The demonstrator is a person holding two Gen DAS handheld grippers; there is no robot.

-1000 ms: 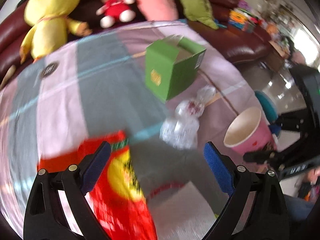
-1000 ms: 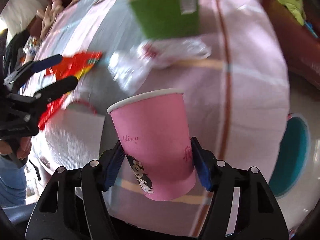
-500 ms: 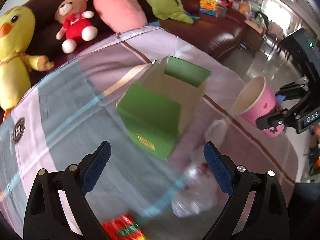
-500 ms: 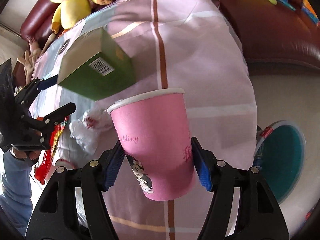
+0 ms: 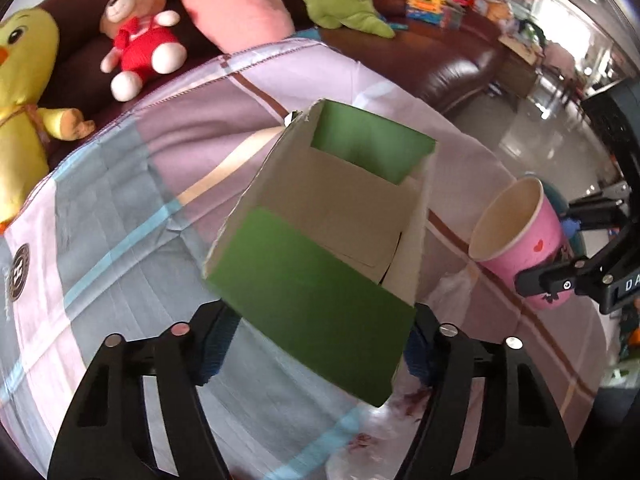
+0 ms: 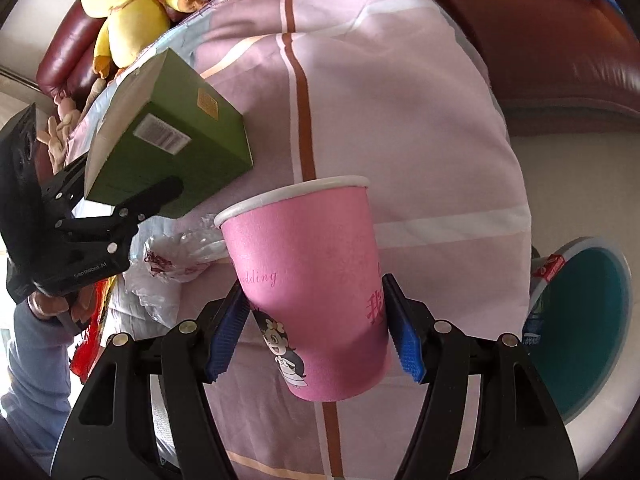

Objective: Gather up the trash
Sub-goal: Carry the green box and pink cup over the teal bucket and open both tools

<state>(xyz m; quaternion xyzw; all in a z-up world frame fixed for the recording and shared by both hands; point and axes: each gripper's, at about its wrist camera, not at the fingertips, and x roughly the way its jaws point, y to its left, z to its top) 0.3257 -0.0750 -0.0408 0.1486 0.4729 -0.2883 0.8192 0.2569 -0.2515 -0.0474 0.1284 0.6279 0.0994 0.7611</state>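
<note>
Left tongs [image 5: 316,344] are closing on the low edge of the green carton [image 5: 320,248], tilted over the worktop [image 5: 120,208], so it could twist loose, while right tongs [image 6: 312,336] pinch the pink paper cup [image 6: 316,280], and the teal bin [image 6: 580,320] sits off the edge.

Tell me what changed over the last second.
The left gripper left the red wrapper, moved to the green box and is closing on it; the box now tilts between its jaws. The right gripper stays clamped on the pink cup.
</note>
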